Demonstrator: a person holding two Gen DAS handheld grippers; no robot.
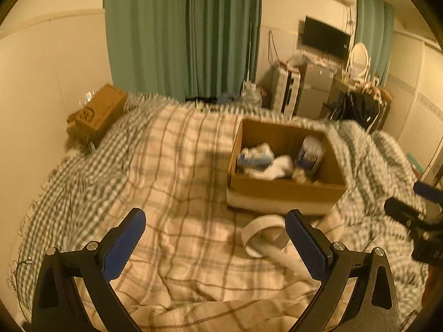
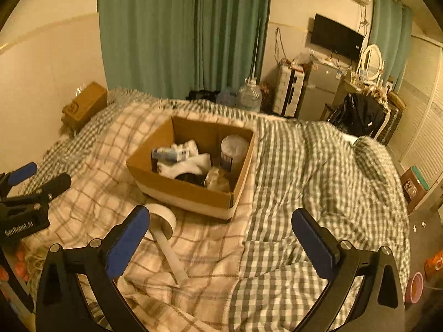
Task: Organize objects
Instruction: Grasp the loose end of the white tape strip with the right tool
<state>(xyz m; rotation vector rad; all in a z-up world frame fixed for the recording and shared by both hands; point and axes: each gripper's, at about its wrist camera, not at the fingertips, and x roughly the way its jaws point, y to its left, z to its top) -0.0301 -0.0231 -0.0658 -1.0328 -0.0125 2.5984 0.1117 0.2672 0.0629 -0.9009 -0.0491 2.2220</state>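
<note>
Blanket [image 2: 210, 249] is lying under everything, w/ the box [image 2: 188, 193] as landmark. Left gripper [image 1: 215, 244] is hovering left of & nearer than the box, jaws wide apart, holding nothing. Tape roll [image 2: 162, 221] is sitting just in front of the box, tail trailing. Right gripper [image 2: 220, 242] is hanging near side too, spread & empty. Step, prob.: picking up tape; next needs closing on the ring, then dropping it in w/ the other bits.

left tool [image 1: 215, 238]: jaws wide apart, holding nothing | right tool [image 2: 221, 235]: jaws wide apart, holding nothing
</note>
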